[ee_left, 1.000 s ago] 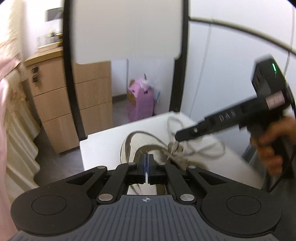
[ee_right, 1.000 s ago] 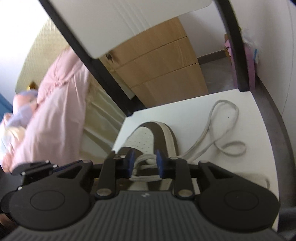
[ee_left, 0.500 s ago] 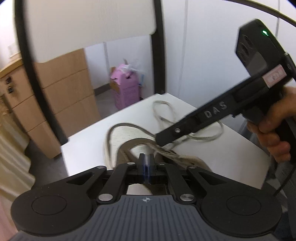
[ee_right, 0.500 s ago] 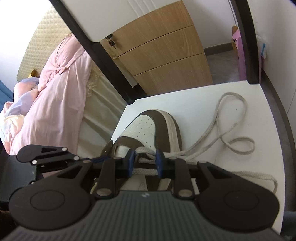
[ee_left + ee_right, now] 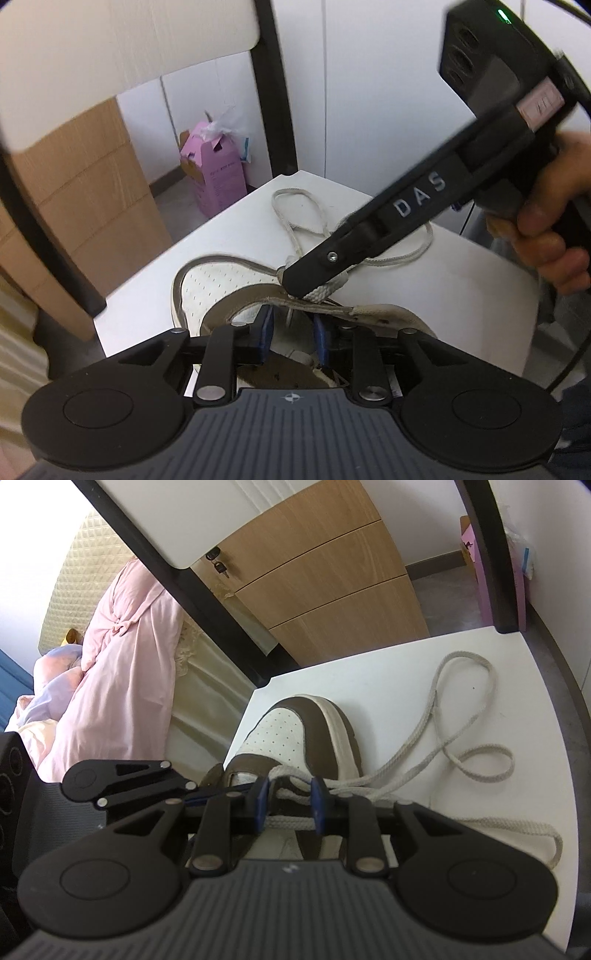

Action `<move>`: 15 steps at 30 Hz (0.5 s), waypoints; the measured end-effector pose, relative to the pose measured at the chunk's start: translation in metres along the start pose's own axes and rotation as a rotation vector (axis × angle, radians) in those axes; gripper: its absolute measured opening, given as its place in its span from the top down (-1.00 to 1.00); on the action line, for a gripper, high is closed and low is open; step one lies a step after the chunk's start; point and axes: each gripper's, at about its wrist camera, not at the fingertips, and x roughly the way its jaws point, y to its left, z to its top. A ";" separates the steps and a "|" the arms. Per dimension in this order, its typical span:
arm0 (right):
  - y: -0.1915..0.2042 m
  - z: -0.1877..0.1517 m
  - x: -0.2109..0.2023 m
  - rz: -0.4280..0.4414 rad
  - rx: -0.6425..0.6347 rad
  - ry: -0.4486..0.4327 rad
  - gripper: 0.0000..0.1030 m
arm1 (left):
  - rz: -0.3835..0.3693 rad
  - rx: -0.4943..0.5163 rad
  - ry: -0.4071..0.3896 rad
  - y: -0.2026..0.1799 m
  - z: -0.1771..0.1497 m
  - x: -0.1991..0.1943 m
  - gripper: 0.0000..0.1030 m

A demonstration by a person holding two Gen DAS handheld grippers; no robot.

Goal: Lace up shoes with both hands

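My left gripper (image 5: 291,334) has just been opening; its blue pads (image 5: 265,334) now stand a little apart over the shoe (image 5: 221,291), just behind the edge of the eyelet flap. A thin strand of lace (image 5: 399,260) runs down through the gap, but the pads do not press on it — I grip nothing there.

My right gripper (image 5: 289,803) is set partly closed across the laced front of the shoe. In its own view the pads (image 5: 261,805) sit either side of the crossing strands, and a flat run of lace passes between them lower down. From the left view the tip (image 5: 314,277) of that gripper sits on a thick fold of lace at the flap's edge, and the fold looks pinched under it, so I take it as clamped on the lace. My hand (image 5: 554,236) wraps the handle at the right.

The shoe, brown and white with a perforated toe, lies on the white seat (image 5: 406,672) of a chair, toe pointing away from me. The loose lace loops over the seat to the right of the shoe.

Both gripper bodies cover the back half of the shoe, so the heel and most eyelets are hidden. Where the lace ends lie I cannot tell; one loop runs under my right gripper's body. The left view is slightly blurred along its edges.
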 end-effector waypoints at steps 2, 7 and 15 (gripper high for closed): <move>0.001 0.000 0.000 -0.002 -0.007 0.002 0.50 | 0.030 0.024 -0.007 -0.006 0.000 0.004 0.67; 0.005 -0.002 -0.011 -0.006 -0.020 -0.040 0.45 | 0.056 -0.002 -0.027 -0.009 0.000 0.007 0.93; 0.016 -0.012 -0.041 -0.031 -0.039 -0.128 0.38 | 0.069 -0.026 -0.048 -0.012 -0.002 0.005 0.93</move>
